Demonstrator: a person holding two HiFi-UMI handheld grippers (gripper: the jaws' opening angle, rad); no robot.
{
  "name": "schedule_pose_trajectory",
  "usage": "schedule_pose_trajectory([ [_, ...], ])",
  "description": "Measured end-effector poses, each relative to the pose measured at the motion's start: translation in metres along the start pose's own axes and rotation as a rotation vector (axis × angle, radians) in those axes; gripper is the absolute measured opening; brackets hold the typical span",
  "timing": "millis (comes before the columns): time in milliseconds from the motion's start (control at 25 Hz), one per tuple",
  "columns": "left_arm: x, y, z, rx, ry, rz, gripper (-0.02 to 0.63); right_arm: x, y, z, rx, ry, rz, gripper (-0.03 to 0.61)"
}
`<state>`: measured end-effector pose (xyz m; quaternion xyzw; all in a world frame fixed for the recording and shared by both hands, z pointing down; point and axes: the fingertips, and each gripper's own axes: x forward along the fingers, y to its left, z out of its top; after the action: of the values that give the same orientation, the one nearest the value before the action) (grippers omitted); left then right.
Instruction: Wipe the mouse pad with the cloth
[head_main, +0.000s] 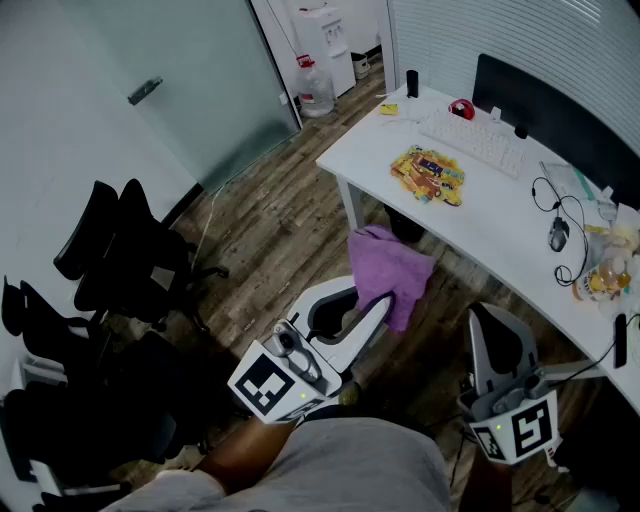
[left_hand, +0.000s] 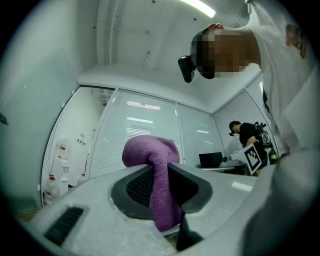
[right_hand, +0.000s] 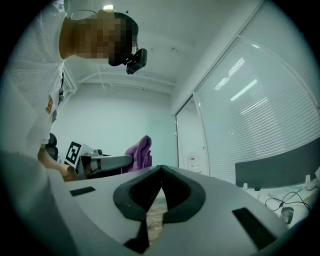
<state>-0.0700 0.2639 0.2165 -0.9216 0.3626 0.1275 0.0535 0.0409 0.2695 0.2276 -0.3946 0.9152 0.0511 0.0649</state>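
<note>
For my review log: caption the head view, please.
With the white desk ahead, left claw grips the purple cloth; right claw shut, empty.

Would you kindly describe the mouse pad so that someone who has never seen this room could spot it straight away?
In the head view, find the long white desk at the upper right. Near its front edge, just before the white keyboard, lies the mouse pad. It alone is a flat yellow sheet with a busy colourful print; the keyboard and the black mouse further right are plain.
</note>
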Motion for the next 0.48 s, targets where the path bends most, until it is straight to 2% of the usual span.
schedule_pose_trajectory([
  [360, 0.016, -0.005, -0.015, -0.007, 0.034, 0.027, 0.078, -0.006, -0.020, 0.000, 0.022, -0.011, 0.024, 0.011],
  [480, 0.021, -0.008, -0.015, 0.014, 0.026, 0.040, 0.078, -0.010, -0.029, 0.000, 0.029, -0.024, 0.036, 0.011],
])
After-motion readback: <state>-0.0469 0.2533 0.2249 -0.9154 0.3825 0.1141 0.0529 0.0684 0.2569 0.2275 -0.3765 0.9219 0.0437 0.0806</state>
